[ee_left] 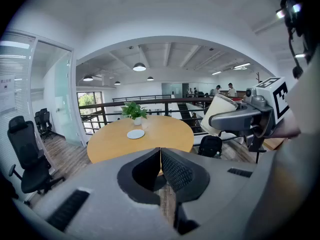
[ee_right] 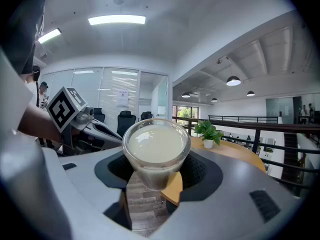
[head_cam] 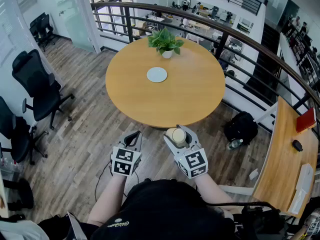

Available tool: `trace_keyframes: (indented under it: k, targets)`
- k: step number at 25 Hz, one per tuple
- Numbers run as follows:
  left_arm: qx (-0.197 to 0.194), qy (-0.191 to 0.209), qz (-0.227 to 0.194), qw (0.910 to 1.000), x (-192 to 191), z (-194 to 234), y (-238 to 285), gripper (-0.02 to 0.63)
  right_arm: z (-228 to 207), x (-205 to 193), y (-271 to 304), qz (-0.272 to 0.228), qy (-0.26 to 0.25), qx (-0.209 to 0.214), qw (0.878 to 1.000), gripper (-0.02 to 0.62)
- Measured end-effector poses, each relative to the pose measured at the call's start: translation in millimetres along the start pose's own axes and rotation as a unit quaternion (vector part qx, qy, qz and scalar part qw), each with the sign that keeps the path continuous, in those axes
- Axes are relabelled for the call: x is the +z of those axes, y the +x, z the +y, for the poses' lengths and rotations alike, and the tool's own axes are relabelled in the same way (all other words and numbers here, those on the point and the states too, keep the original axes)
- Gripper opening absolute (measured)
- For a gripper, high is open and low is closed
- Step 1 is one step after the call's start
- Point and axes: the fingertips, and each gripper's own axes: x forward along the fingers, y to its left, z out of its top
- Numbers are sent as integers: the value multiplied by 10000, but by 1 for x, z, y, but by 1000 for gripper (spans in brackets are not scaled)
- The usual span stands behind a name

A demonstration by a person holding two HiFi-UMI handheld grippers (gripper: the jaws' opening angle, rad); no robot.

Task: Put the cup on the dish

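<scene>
Currently the right tool point(head_cam: 178, 135) pinches a clear glass cup point(ee_right: 156, 146) of pale creamy liquid between its jaws, upright, long axis vertical, mouth up. Beside it, the left tool point(head_cam: 133, 137) is pressed together, empty. Ahead of both, a white round dish point(head_cam: 157, 74) lies on the round wooden table point(head_cam: 195, 99).

A round wooden table point(head_cam: 185, 101) sits centre stage on a plank floor point(head_cam: 85, 139), with a potted plant point(head_cam: 165, 41) at its far edge. Black office chairs point(head_cam: 37, 84) stand at the left near a glass partition point(head_cam: 70, 14). A dark curved railing point(head_cam: 250, 41) sweeps round behind. On the right there's a second wooden desk point(head_cam: 285, 169), and a black backpack point(head_cam: 241, 127) lies on the floor. Pendant lamps point(ee_left: 139, 66) glow under a white beamed ceiling
</scene>
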Motion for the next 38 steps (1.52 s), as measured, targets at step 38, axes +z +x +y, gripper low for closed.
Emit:
trace_keyframes:
  k: [38]
  targets:
    - [327,1,173,9993,19,-55,60,11,-76,-22,-24,-43,36,434,9990,250]
